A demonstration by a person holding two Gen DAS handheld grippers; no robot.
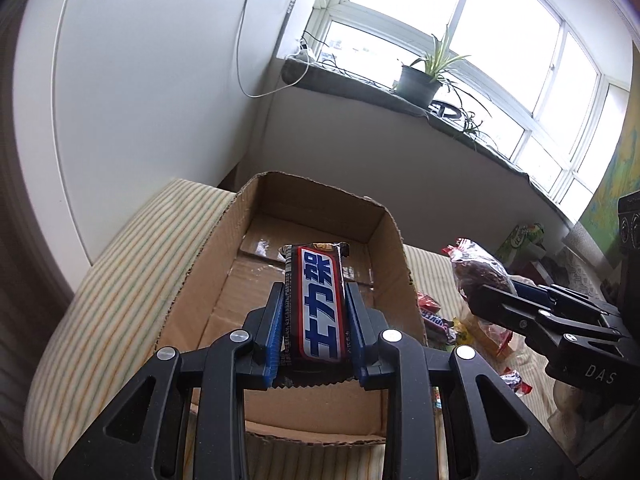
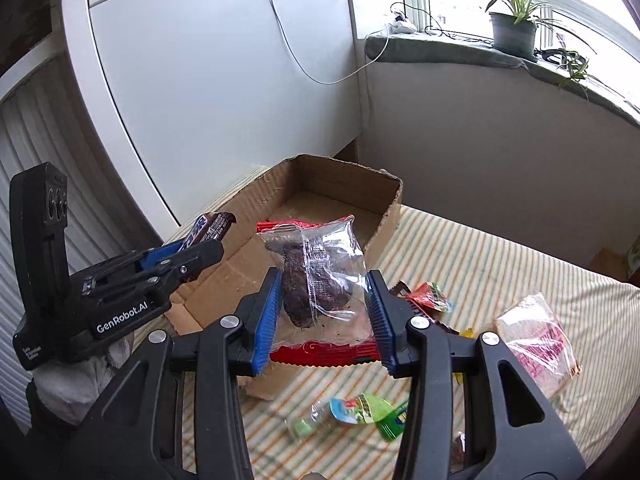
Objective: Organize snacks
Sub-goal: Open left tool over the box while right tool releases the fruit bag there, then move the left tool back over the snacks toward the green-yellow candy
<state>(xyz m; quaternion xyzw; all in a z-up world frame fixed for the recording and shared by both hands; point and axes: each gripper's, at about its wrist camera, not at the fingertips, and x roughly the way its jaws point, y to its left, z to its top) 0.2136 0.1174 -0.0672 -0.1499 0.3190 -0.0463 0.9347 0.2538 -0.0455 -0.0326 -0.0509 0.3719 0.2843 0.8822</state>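
Left gripper point(image 1: 316, 312): a chocolate bar point(image 1: 317, 304) is pinched between its blue pads, long way up, and held above the open cardboard box point(image 1: 384, 216).

Right gripper point(image 2: 323, 308): a clear bag with a dark snack point(image 2: 316, 280) is squeezed by its sides. The bag's red bottom edge hangs below the pads.

Box: it sits on a striped bed point(image 2: 480, 248), near the white wall. No snacks can be seen inside it yet — only bare cardboard and shiny tape.

Loose snacks: a green packet point(image 2: 360, 408), a red and orange wrapper point(image 2: 428, 294) and a pink bag point(image 2: 536, 344) are left on the bed, beside the box.

Step in hand: both snacks look ready to be put into the box.

How it should be done well: the bar should be lowered close to the box floor before it is let go, so it lies flat and does not bounce out. The bag should be carried over the box wall — not dragged on it — and set down next to the bar, not on top. The bag is soft, so it should not be squeezed harder.

What could go wrong: the two grippers are close together, so one should go in first.
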